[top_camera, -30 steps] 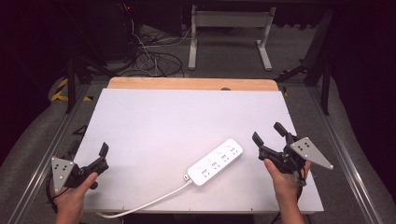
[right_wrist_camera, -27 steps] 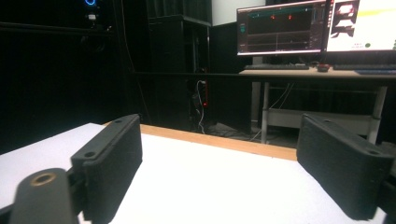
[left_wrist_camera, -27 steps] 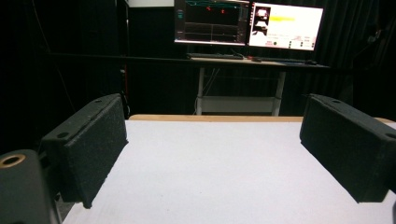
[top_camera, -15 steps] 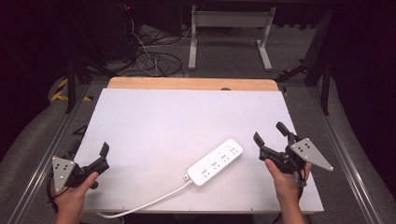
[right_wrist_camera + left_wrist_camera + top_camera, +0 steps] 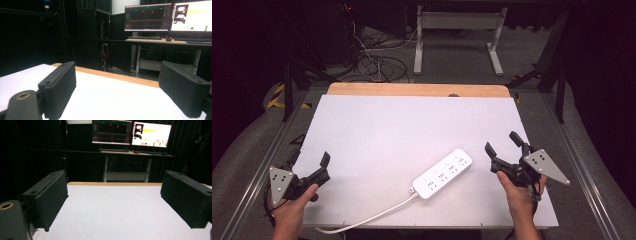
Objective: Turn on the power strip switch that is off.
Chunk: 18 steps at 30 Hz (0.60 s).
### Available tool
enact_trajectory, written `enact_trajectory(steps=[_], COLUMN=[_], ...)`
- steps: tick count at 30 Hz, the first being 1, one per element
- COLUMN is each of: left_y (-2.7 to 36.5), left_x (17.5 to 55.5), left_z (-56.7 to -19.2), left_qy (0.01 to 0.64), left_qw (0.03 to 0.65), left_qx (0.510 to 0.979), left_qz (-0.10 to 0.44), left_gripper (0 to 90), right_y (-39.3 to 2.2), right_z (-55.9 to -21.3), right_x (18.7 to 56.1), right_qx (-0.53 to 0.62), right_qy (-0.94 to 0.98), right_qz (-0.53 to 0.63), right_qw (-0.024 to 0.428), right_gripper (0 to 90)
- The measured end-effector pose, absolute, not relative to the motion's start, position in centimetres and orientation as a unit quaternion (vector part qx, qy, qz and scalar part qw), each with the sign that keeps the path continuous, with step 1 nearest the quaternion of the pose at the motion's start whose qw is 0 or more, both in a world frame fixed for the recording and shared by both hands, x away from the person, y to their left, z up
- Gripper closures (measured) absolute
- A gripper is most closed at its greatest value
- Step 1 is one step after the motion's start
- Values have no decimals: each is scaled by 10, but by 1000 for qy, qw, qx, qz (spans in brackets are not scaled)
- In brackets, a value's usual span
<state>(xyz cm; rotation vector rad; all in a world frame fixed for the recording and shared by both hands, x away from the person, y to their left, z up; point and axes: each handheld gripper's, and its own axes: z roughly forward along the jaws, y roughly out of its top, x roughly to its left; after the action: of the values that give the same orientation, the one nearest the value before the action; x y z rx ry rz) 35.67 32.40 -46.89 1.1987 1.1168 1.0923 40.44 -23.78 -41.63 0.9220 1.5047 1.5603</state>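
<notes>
A white power strip (image 5: 443,173) lies slantwise on the white tabletop (image 5: 412,125), toward the front right. Its white cable (image 5: 367,216) runs off the front edge. My left gripper (image 5: 312,161) is held at the front left corner, open, well away from the strip. My right gripper (image 5: 502,143) hovers just right of the strip's far end, open, a small gap apart from it. In the left gripper view the gripper (image 5: 115,205) has both black pads (image 5: 50,197) spread wide over bare tabletop. The right gripper view shows its gripper (image 5: 117,87) open too, with nothing between its pads (image 5: 60,85).
A wooden strip (image 5: 412,89) borders the table's far edge. Metal rails (image 5: 262,165) run along both sides. Beyond the table are a desk frame (image 5: 457,30) and loose cables (image 5: 377,60) on the floor. Lit monitors (image 5: 130,132) stand on a far desk.
My right gripper has drifted very slightly to the right. The left gripper and the power strip have stayed put.
</notes>
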Motion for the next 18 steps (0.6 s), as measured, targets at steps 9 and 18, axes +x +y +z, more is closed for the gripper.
enact_trajectory(steps=[9, 18], left_y=[323, 323], left_x=[357, 358], left_z=[-470, -469], left_qy=[472, 472], left_qw=[553, 552], left_qx=[508, 507], left_qz=[462, 464], left_gripper=[73, 57], right_y=[-237, -240], right_z=[-416, -418], right_x=[404, 402], right_qx=[362, 358], right_qy=[591, 593], right_qz=[613, 613], right_qw=[380, 380], right_gripper=[155, 126])
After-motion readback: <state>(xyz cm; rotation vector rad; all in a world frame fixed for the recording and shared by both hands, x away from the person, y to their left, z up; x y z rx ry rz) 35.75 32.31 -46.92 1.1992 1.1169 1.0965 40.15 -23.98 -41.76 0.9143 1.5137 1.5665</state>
